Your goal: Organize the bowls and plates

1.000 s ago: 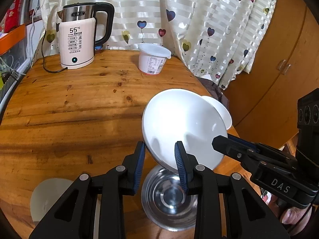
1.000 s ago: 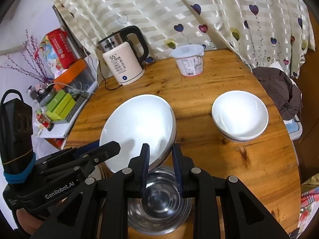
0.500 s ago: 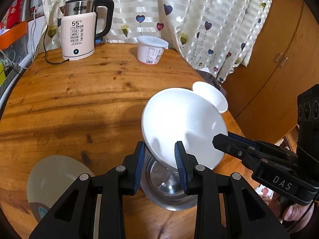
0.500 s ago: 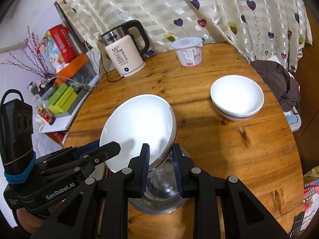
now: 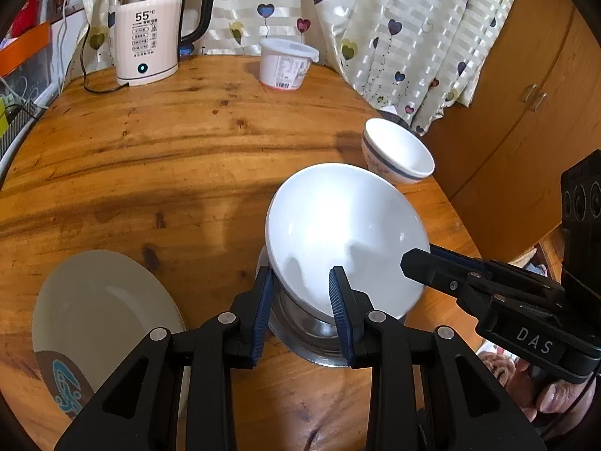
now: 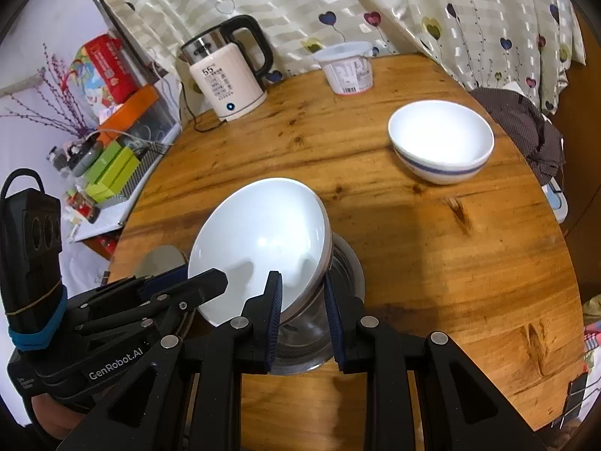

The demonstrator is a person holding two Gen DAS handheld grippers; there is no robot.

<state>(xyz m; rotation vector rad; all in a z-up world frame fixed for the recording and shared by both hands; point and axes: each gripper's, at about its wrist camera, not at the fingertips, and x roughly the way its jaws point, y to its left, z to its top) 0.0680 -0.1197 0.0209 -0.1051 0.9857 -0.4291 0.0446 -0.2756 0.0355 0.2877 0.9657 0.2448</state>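
Note:
A large white bowl [image 5: 349, 233] [image 6: 263, 236] hangs tilted just above a steel bowl [image 5: 304, 327] [image 6: 311, 330] near the table's front edge. My left gripper [image 5: 300, 289] and my right gripper [image 6: 302, 293] are each shut on the white bowl's rim, from opposite sides. A white bowl with a blue band [image 5: 398, 156] [image 6: 441, 146] stands at the right of the table. A pale plate with a blue mark [image 5: 97, 319] lies at the left front; a small part of it shows in the right wrist view [image 6: 161, 259].
The round wooden table [image 5: 169, 158] carries an electric kettle [image 5: 150, 45] [image 6: 229, 75] with its cord and a white lidded tub [image 5: 285, 64] [image 6: 347, 67] at the back by the curtain. A shelf of clutter [image 6: 112, 158] stands left; a wooden cupboard [image 5: 526, 112] stands right.
Both grippers have carried the white bowl lower, closer over the steel bowl. The views have pulled back, so the pale plate and the banded bowl show more fully.

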